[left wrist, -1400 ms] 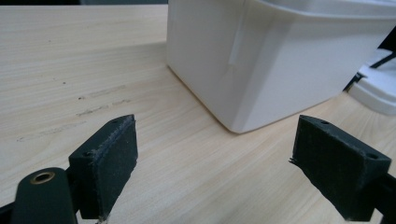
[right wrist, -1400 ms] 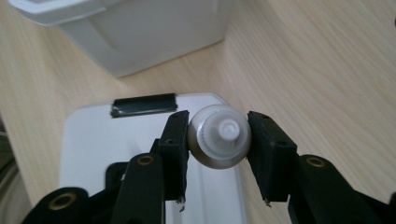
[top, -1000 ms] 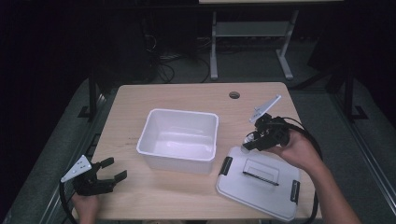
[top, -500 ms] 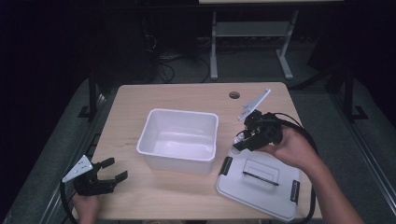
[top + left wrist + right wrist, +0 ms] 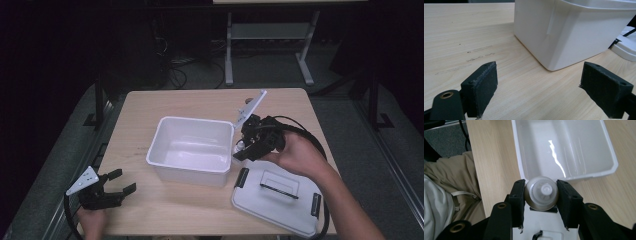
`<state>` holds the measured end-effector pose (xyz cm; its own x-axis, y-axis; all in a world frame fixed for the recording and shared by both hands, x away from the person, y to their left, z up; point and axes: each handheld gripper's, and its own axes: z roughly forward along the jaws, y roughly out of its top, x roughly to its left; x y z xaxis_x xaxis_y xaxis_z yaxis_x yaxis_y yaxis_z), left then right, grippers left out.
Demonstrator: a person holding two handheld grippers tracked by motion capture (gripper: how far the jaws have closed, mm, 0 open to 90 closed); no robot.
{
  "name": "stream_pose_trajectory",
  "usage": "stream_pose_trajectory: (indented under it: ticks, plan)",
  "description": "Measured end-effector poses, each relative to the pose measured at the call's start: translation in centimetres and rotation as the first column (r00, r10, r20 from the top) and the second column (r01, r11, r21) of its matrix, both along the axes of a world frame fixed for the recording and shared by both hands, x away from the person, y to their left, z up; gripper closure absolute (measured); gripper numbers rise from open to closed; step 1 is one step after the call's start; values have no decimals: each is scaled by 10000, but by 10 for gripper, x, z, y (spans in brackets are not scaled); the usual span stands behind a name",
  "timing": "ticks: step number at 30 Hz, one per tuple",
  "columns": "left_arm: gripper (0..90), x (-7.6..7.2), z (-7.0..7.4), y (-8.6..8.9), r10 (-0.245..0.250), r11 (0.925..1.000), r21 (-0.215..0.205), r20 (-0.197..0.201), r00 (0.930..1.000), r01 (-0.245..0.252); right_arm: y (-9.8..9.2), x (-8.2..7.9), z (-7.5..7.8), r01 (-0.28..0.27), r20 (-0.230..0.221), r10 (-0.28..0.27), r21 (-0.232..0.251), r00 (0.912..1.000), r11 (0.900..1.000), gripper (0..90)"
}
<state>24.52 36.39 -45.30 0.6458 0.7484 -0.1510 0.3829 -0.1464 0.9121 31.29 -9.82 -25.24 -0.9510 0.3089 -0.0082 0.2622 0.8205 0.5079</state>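
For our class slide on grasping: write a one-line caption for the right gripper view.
Right gripper holds a round capped bottle at the rim of an empty white bin.

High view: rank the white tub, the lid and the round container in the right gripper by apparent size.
1. White tub
2. Lid, close behind; it lies nearer the camera, so that order is unsure
3. Round container, by far the smallest, held in the right gripper

Left gripper low, fingers spread wide, right gripper raised, fingers clamped.
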Motion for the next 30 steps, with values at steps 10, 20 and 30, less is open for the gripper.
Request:
stream_pose_trajectory:
  ticks: [10,20,30]
  plan:
    - [131,0,0,0,16,10000,-6,-10,10000,-16,24,4,4,-402,-66,402,-41,9992,9992,598]
    - [131,-1,1,1,58,10000,-49,28,10000,-58,46,12,-2,-636,-240,633,-130,9977,9979,599]
    - [131,-2,1,2,62,10000,-15,65,10000,-62,58,22,-15,-778,-474,769,-181,9959,9968,598]
